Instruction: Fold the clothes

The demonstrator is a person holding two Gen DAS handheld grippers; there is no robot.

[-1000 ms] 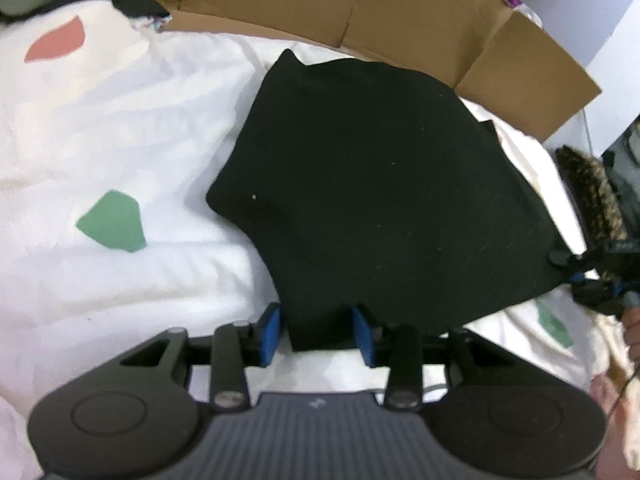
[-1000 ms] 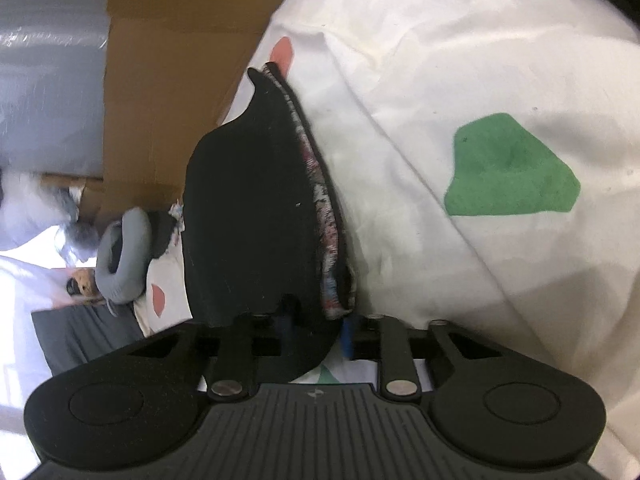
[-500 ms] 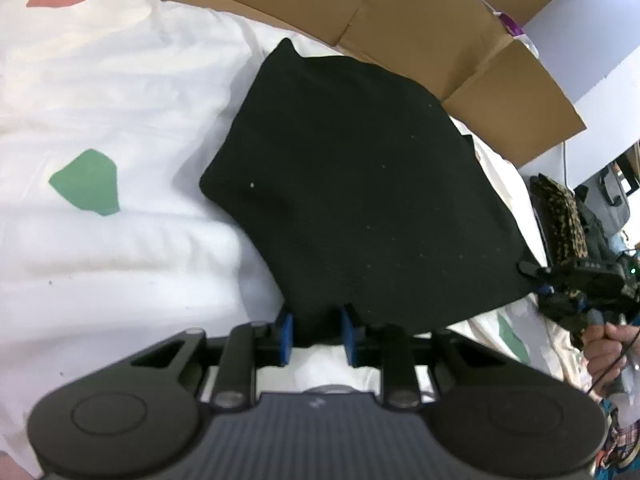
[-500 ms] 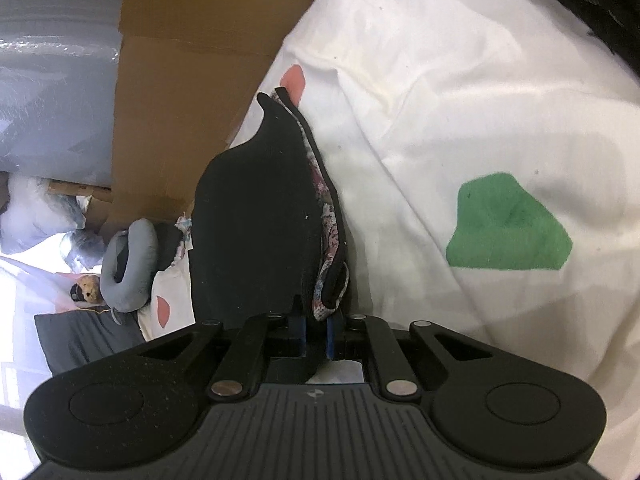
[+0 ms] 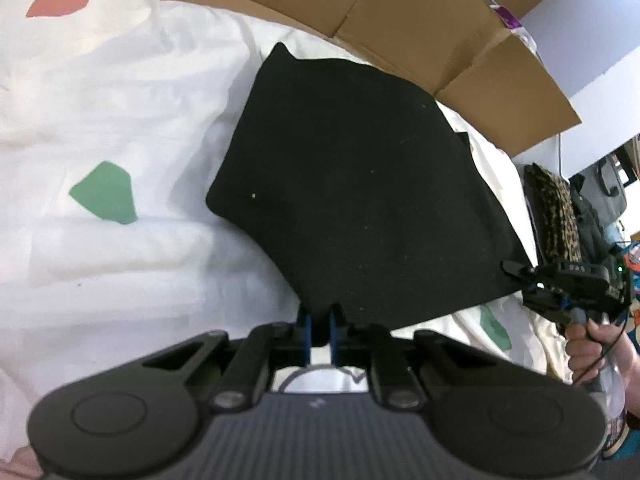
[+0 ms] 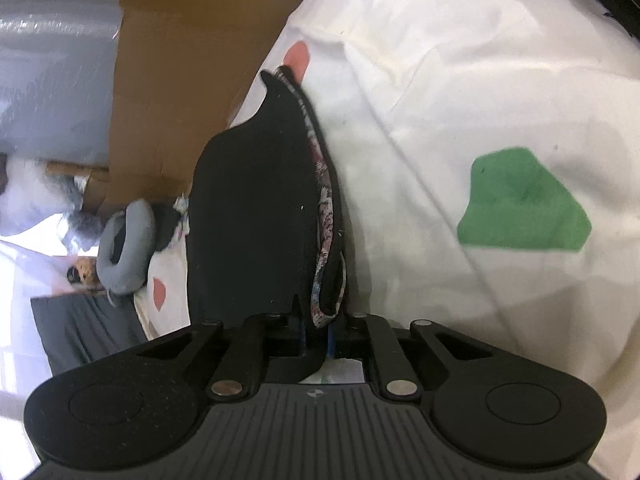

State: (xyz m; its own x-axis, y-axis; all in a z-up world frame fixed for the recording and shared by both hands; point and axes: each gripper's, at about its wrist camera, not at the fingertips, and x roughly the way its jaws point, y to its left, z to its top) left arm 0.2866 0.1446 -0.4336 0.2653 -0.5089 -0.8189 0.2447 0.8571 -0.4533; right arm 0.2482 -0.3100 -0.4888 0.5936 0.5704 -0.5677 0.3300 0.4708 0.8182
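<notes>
A black garment (image 5: 360,184) lies spread on a white bedsheet (image 5: 120,128) with coloured patches. My left gripper (image 5: 319,326) is shut on the garment's near corner. The right gripper (image 5: 528,284) shows at the right of the left wrist view, pinching the garment's right corner, a hand (image 5: 592,344) below it. In the right wrist view the black garment (image 6: 256,216) runs away edge-on, a patterned inner layer (image 6: 326,216) showing along its side. There my right gripper (image 6: 316,332) is shut on that folded edge.
Flattened cardboard box flaps (image 5: 400,20) stand behind the garment. A leopard-print item (image 5: 554,216) and dark bags sit at the right. A grey neck pillow (image 6: 124,252) and a dark grey cloth (image 6: 88,332) lie left in the right wrist view.
Both grippers have closed from open onto the garment's corners. The garment's near edge has lifted slightly off the sheet.
</notes>
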